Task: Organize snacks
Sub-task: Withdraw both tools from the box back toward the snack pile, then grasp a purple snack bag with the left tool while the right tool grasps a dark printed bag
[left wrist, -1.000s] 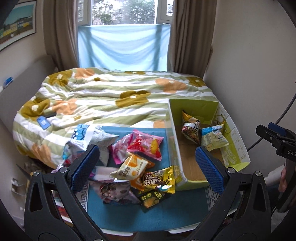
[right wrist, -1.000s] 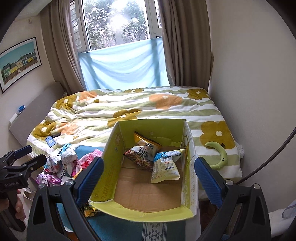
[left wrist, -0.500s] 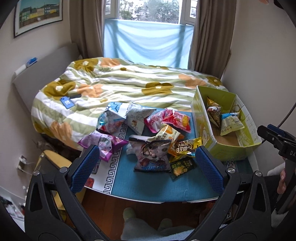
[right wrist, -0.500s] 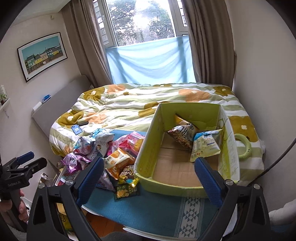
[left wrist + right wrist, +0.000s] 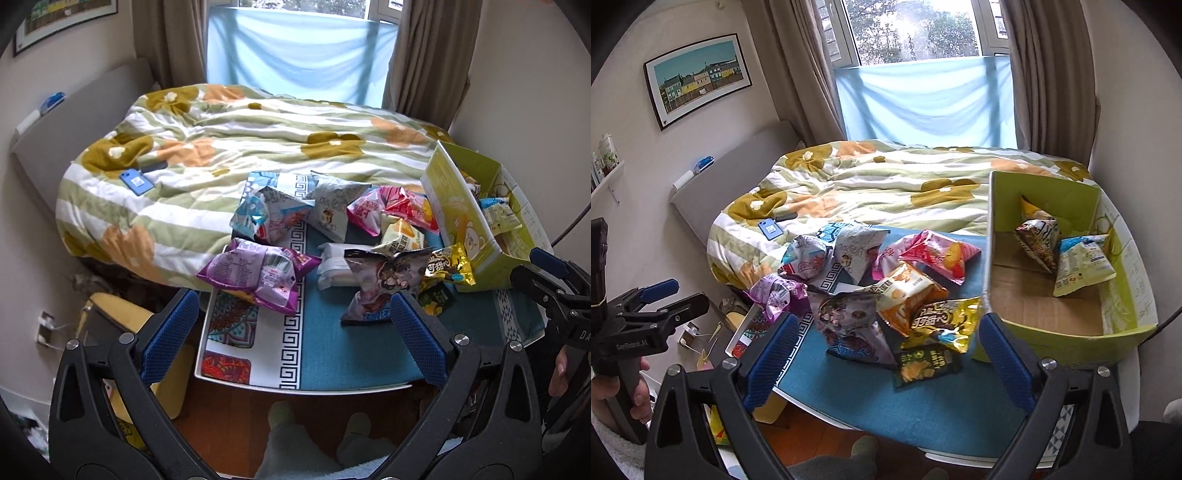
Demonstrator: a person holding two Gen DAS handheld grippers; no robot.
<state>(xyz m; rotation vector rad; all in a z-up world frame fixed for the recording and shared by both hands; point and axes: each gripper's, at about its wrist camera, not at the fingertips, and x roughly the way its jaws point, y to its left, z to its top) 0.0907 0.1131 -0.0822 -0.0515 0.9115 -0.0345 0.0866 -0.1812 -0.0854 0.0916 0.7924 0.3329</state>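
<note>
Two blue-padded grippers, left (image 5: 293,338) and right (image 5: 886,356), are hanging spread wide and empty above crinkly snack packets (image 5: 886,291) piling beside the green cardboard box (image 5: 1063,338); only the right view is showing two packets (image 5: 1067,254) inside.

Your left gripper (image 5: 293,338) hangs wide open and empty, with the purple snack bag (image 5: 255,275) just ahead and the green box (image 5: 465,221) far right.

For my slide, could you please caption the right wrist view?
Open right tongs face snack packets piled beside a green box.
</note>
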